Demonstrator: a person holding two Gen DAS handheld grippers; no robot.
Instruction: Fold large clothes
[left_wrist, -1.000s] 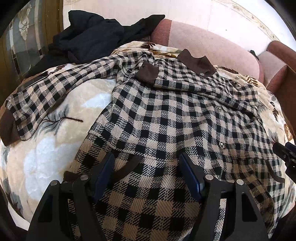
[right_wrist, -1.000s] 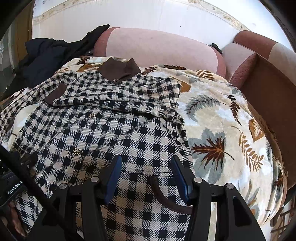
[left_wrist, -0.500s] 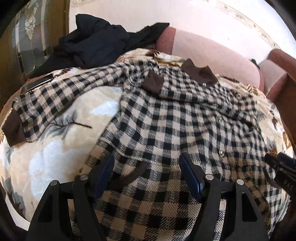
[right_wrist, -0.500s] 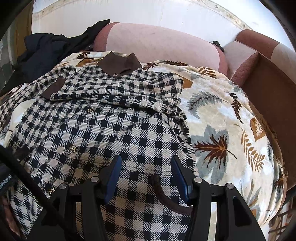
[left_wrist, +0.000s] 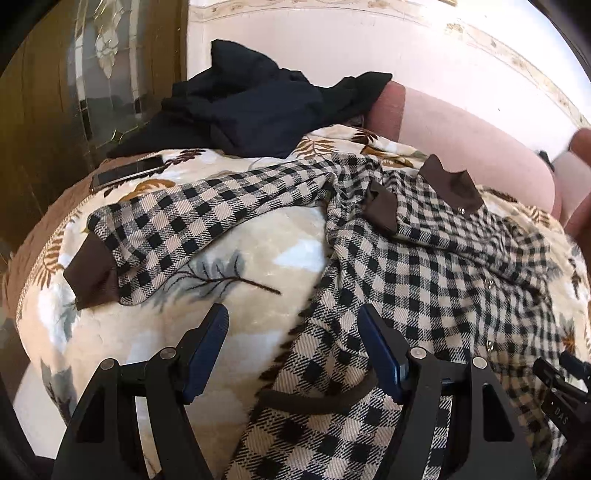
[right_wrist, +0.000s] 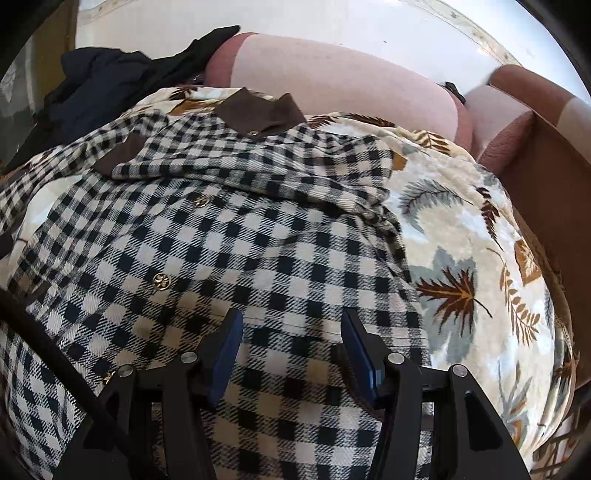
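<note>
Checked shirt (left_wrist: 424, 280) fabric lies under both tongs, the left gripper (left_wrist: 291, 343) spread wide over its side edge and the right gripper (right_wrist: 291, 345) parted, gripping nothing, above its lower front, spread on the leaf-print blanket (right_wrist: 480, 258) toward the sofa's (right_wrist: 351, 81) back, with dark clothes (left_wrist: 258, 107) at the far-left corner.

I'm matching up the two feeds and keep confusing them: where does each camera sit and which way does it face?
Left wrist: on the left gripper, tilted down over the checked jacket at its left edge; outstretched sleeve, dark clothes; right gripper at the frame's edge.
Right wrist: on the right gripper, tilted down over the jacket's right half and leaf-print blanket; own fingers show.
Shared: jacket, its brown collar, the pink sofa back.
</note>
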